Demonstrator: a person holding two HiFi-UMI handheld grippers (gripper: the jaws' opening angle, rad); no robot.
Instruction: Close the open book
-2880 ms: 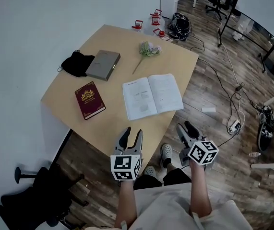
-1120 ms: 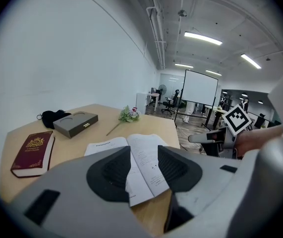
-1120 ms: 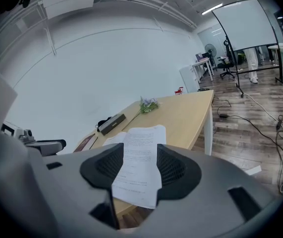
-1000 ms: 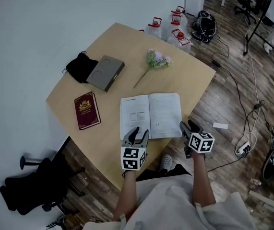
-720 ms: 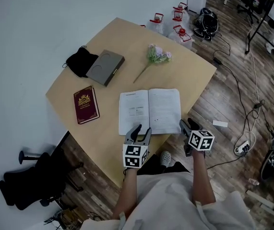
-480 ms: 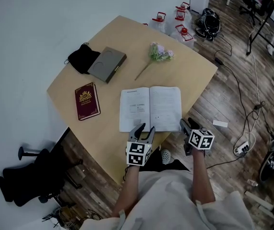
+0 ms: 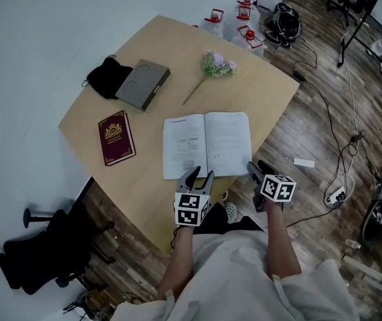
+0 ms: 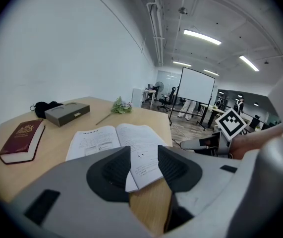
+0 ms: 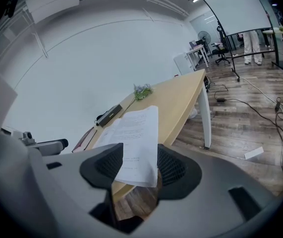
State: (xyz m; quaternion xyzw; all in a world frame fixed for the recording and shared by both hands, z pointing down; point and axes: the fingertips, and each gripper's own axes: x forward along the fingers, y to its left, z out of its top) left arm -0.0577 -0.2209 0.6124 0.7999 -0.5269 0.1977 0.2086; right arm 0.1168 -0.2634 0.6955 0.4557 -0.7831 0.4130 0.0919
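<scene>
Book [image 7: 207, 142]: open, pages up, flat on bench [image 7: 144, 65] close to its near edge. Closing not begun.

Left tool [image 7: 199, 174]: jaws apart, empty, at the book's near edge.

Right tool [image 7: 259, 167]: jaws apart, empty, just off the near right corner.

I judge the whole job is left: catch one cover and fold it over.

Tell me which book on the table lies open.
The white-paged book, its pages spread face up. The dark red book to its left in the head view lies shut, cover up.
</scene>
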